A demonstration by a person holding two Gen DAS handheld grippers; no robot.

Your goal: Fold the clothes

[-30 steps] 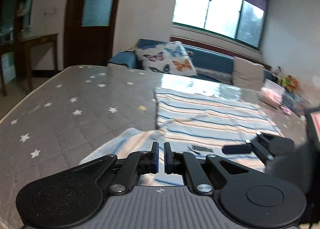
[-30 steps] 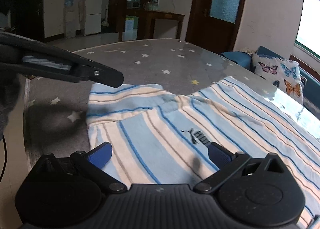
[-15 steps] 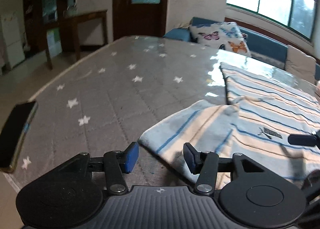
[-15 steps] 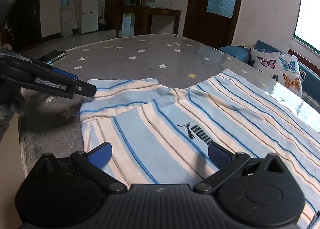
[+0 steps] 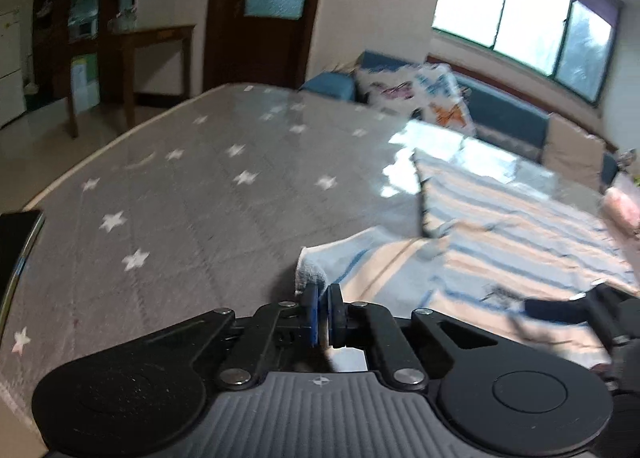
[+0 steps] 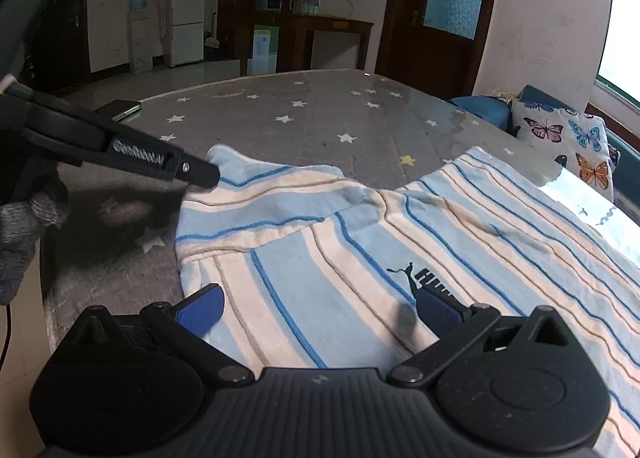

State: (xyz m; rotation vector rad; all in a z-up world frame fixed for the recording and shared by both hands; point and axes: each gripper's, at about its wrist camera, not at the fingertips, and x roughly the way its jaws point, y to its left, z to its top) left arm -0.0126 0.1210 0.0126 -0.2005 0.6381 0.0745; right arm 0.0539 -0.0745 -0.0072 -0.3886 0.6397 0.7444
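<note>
A light blue, cream and blue striped shirt (image 6: 360,242) with a black logo lies spread on the grey star-patterned table (image 6: 304,125). It also shows in the left wrist view (image 5: 480,242). My left gripper (image 5: 322,316) is shut on the edge of the shirt's sleeve (image 5: 316,274) at its near corner; in the right wrist view it (image 6: 200,173) touches the sleeve's left edge. My right gripper (image 6: 316,308) is open and empty, low over the shirt's body near the logo.
A dark phone (image 5: 16,242) lies near the table's left edge, also in the right wrist view (image 6: 122,109). A blue sofa with a butterfly pillow (image 6: 568,137) stands beyond the table. A pink item (image 5: 622,205) sits at the far right.
My left gripper opened, moved to the sleeve's corner, then closed on the sleeve edge. My right gripper stayed open over the shirt's body.
</note>
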